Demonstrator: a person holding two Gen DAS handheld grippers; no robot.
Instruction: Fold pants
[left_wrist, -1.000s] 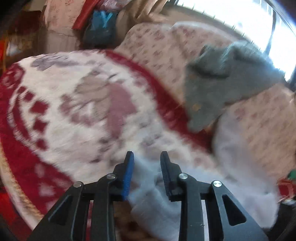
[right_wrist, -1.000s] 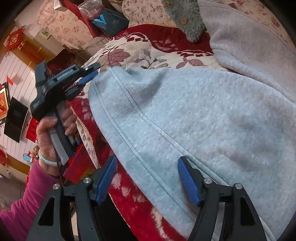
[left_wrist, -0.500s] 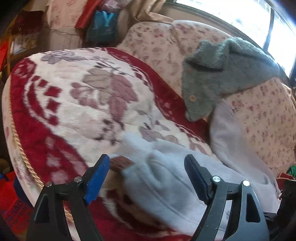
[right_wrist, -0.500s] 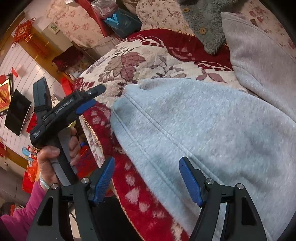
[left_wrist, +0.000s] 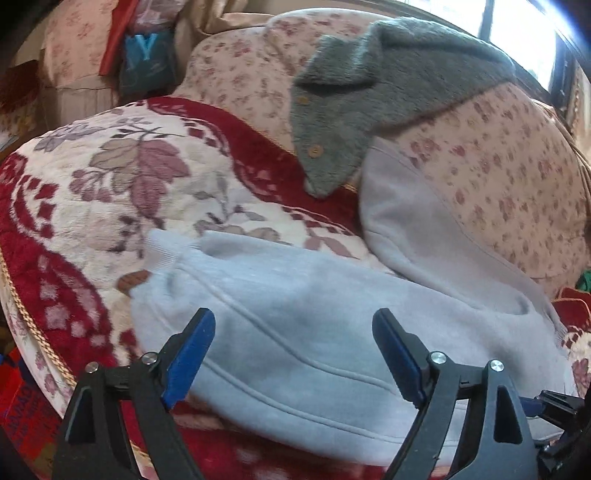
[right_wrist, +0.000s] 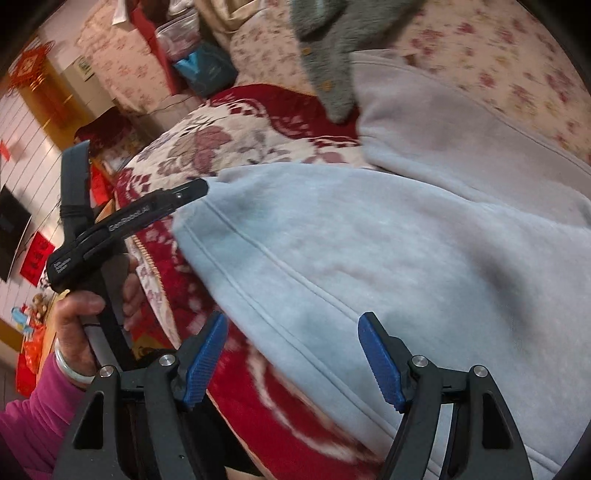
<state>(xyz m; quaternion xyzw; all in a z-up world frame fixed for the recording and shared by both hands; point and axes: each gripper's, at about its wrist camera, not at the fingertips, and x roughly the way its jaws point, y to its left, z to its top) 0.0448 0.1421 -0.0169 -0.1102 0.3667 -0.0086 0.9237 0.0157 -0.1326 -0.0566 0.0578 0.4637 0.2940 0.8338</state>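
A home living room: floral sofa (left_wrist: 498, 177) under a red blanket (left_wrist: 110, 192), window (left_wrist: 517, 33), wall television (right_wrist: 11, 236)

Left gripper (right_wrist: 184, 192) side: "GenRobot.AI" in white — runs along its black body, seen in the right wrist view.
Left gripper rear: smaller white lines of print near the handle, too small to read.
Blue bag (left_wrist: 146, 55): a large pale "Y" on its front, in the left wrist view.
Red hangings (right_wrist: 35, 254) on the wall: dark characters — not legible.
Red packaging (left_wrist: 22, 410) at the lower left: blurred lettering, unreadable.
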